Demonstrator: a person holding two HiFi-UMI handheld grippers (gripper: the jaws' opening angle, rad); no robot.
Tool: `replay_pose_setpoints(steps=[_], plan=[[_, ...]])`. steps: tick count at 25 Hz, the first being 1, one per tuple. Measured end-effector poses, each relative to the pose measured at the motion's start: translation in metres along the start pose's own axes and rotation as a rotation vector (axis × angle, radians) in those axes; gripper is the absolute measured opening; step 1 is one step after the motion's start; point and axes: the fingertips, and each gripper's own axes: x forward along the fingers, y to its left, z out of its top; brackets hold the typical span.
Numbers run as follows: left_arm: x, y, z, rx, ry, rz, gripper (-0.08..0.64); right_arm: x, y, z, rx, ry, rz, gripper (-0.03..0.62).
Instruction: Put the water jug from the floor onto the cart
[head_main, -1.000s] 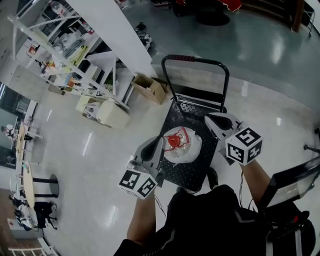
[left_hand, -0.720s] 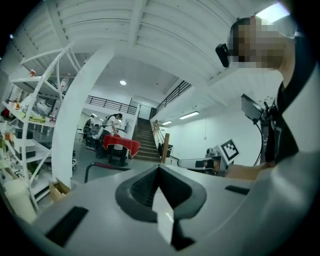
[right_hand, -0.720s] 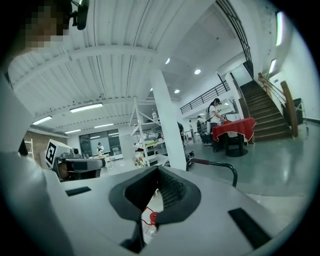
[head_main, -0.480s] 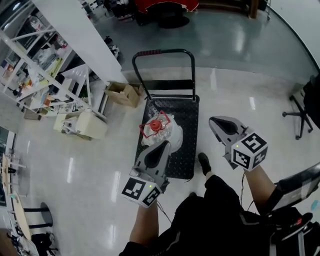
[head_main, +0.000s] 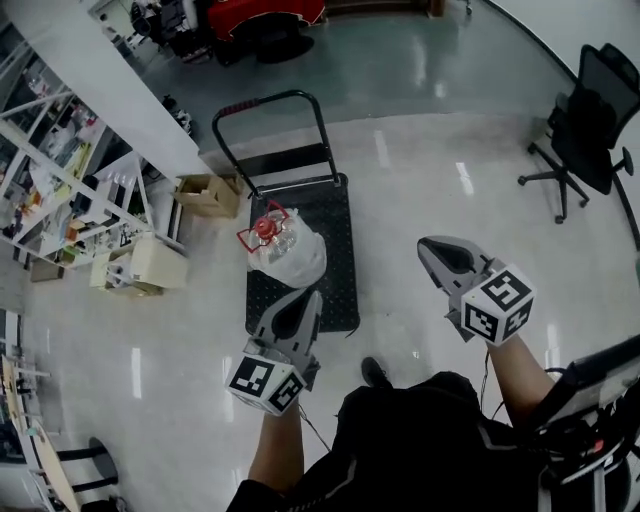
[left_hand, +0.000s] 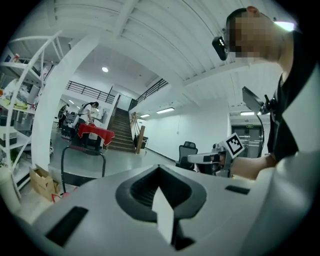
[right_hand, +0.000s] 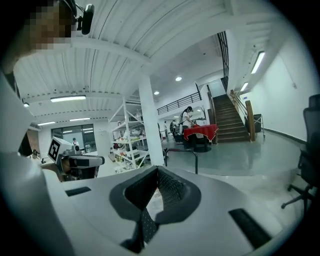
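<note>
The water jug (head_main: 285, 252), clear with a red cap and red carry handle, stands on the black cart (head_main: 335, 270), near the push-handle (head_main: 268, 103) end. My left gripper (head_main: 306, 298) hovers over the cart's near edge, shut and empty, a short way below the jug. My right gripper (head_main: 430, 245) is out over bare floor to the right of the cart, also shut and empty. In the left gripper view the shut jaws of the left gripper (left_hand: 160, 172) point past the cart handle (left_hand: 82, 150). In the right gripper view the right gripper (right_hand: 157, 172) is shut too.
A cardboard box (head_main: 207, 193) and a white box (head_main: 150, 265) lie left of the cart, beside white shelving (head_main: 60, 190). A black office chair (head_main: 585, 130) stands at the far right. The person's shoe (head_main: 375, 372) is just below the cart. Glossy floor lies all around.
Both grippers have drawn back from either side of the jug, which stays on the cart. The cart now lies farther up and left in view. Both grippers stayed shut.
</note>
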Motion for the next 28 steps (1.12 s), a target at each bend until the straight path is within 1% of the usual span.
replay_pose_setpoints(steps=[2,5,8,11,13,15,16,19,21,24,28], plan=[[-0.002,-0.036,0.0,0.018,-0.001,-0.018,0.0,-0.035,-0.002,-0.008,0.008,-0.016,-0.011,0.003],[-0.007,-0.09,-0.008,0.037,0.016,-0.023,0.0,-0.089,0.003,-0.024,-0.011,-0.026,-0.002,0.002],[-0.011,-0.159,-0.023,0.031,0.019,-0.008,-0.001,-0.158,0.004,-0.055,-0.031,-0.015,0.033,0.003],[-0.007,-0.224,-0.04,0.026,0.035,0.03,0.0,-0.225,-0.013,-0.086,-0.037,-0.009,0.048,0.003],[-0.01,-0.263,-0.048,0.015,0.083,0.035,0.0,-0.263,-0.023,-0.099,0.004,-0.005,0.022,0.003],[-0.018,-0.298,-0.048,0.017,0.118,0.01,0.0,-0.296,-0.025,-0.103,0.058,-0.022,0.001,0.003],[-0.021,-0.312,-0.045,0.025,0.122,-0.004,0.0,-0.308,-0.025,-0.103,0.067,-0.036,-0.005,0.003],[-0.033,-0.344,-0.043,0.054,0.119,-0.034,0.0,-0.329,-0.019,-0.101,0.041,-0.062,-0.021,0.003],[-0.049,-0.359,-0.049,0.051,0.125,-0.043,0.0,-0.341,-0.005,-0.102,0.039,-0.075,-0.025,0.003],[-0.079,-0.381,-0.056,0.047,0.127,-0.062,0.0,-0.364,0.031,-0.106,0.047,-0.09,-0.023,0.003],[-0.13,-0.403,-0.066,0.063,0.087,-0.087,0.0,-0.391,0.084,-0.124,0.02,-0.07,-0.036,0.003]])
